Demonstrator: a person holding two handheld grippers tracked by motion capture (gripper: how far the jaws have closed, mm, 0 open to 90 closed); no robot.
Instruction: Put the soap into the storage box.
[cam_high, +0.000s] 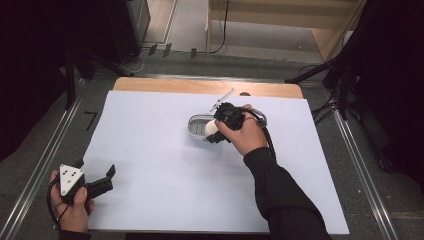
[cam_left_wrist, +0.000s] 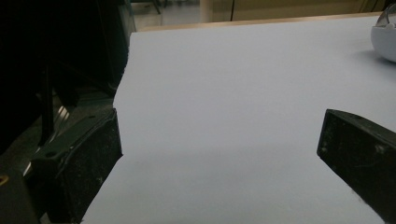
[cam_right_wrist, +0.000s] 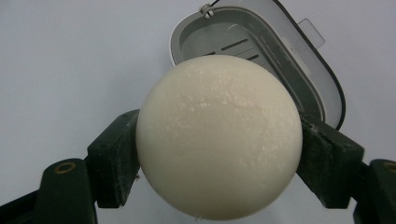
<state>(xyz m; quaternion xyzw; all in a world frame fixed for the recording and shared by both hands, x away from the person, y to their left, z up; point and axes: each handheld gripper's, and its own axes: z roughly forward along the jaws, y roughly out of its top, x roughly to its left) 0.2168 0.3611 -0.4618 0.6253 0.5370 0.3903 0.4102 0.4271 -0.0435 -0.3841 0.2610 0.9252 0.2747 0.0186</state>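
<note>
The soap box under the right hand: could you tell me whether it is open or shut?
Open. The soap box shows its slotted grey inside, with the clear lid swung aside.

A cream-white soap ball (cam_right_wrist: 218, 137) is showing a faintly speckled, glossy surface between black jaws. The soap box (cam_right_wrist: 233, 39) is looking grey inside with a white rim and a clear lid. The table cover (cam_high: 160, 150) is appearing plain pale lilac-white, edged by light wood.

Lab: black curtains (cam_high: 30, 60), railed table (cam_high: 150, 150), cables (cam_high: 325, 107).
</note>
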